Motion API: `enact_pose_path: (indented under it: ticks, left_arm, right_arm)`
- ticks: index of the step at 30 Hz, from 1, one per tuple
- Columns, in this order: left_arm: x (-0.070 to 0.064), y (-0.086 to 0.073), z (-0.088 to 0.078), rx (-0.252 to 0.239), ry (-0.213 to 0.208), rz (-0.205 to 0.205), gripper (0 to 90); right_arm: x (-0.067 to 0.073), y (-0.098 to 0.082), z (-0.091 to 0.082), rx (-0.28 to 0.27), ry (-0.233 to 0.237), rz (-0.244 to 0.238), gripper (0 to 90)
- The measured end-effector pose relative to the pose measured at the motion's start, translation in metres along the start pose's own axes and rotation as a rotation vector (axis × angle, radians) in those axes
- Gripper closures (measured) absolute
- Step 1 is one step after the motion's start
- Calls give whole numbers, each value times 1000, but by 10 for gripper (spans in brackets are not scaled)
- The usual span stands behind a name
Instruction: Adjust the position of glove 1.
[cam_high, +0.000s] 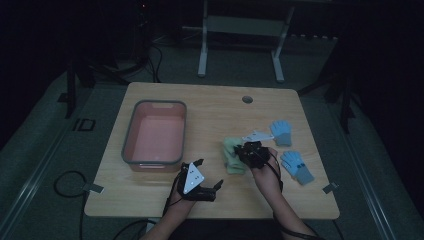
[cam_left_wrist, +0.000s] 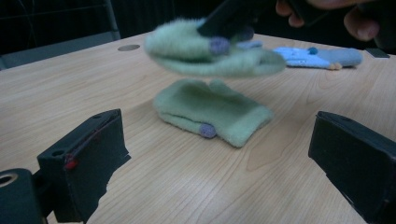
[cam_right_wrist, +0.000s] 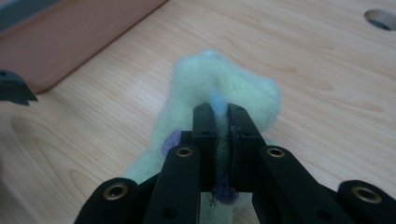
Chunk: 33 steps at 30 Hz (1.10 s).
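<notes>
The right tongs (cam_right_wrist: 222, 122) are clamped on a green mitten (cam_right_wrist: 224, 86), jaws nearly together with the fleece pinched between the pads. In the left gripper view this held mitten (cam_left_wrist: 212, 53) hangs clear of the surface (cam_left_wrist: 299, 135), directly above a second green mitten (cam_left_wrist: 212, 112) that lies flat on the wood. In the high view the right tongs (cam_high: 248, 151) sit right of centre, with the green fabric just to their left.

The left tongs (cam_high: 207, 187) stand apart, holding nothing, near the front edge of the surface, well short of both mittens.

Risks from this position:
- The grip takes only a small fold of soft fleece. A fast swing or a snag could pull the fabric out of the pads.
- The hanging mitten droops low. If carried level, it could drag across the lying mitten and shift it.
- If the pink bin (cam_high: 155, 135) is the destination, its near wall could catch the trailing cuff on a low approach.

Clearances: open wood lies between the mittens and the bin, giving an unobstructed path leftward. Two blue mittens (cam_high: 281, 131) (cam_high: 298, 167) lie to the right, near the right edge, apart from the green pair. A round hole (cam_high: 247, 99) sits toward the far edge, off the likely path. The left tongs lie near the bin's front corner, so a low leftward path passes close to them.
</notes>
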<state>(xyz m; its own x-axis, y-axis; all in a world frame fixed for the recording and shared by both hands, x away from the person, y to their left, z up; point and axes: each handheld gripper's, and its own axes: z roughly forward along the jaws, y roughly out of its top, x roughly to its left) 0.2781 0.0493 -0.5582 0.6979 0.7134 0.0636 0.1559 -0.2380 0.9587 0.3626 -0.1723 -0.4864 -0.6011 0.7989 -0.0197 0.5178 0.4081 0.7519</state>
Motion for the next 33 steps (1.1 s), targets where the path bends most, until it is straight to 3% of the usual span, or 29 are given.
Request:
enact_pose_path:
  ticks: [6, 18, 22, 25, 27, 30, 33]
  left_arm:
    - [-3, 0, 0, 7, 10, 22, 36]
    - [-3, 1, 1, 15, 17, 24, 36]
    - [-2, 1, 2, 22, 2, 19, 49]
    - [-4, 2, 3, 41, 2, 46, 48]
    - [-5, 5, 3, 85, -14, 42, 47]
    - [-4, 15, 3, 111, -92, -14, 48]
    - [-5, 20, 5, 133, -115, 0, 54]
  right_arm:
    - [-3, -8, 7, 24, -5, 3, 831]
    - [-5, -28, 31, 87, 19, 2, 809]
    - [-7, -28, 29, 92, 29, -1, 791]
    - [-9, -25, 20, 80, 36, -9, 732]
    - [-13, -23, 14, 67, 43, -6, 717]
    - [-21, -19, 4, 46, 51, -35, 676]
    - [-29, -15, -1, 33, 65, -50, 652]
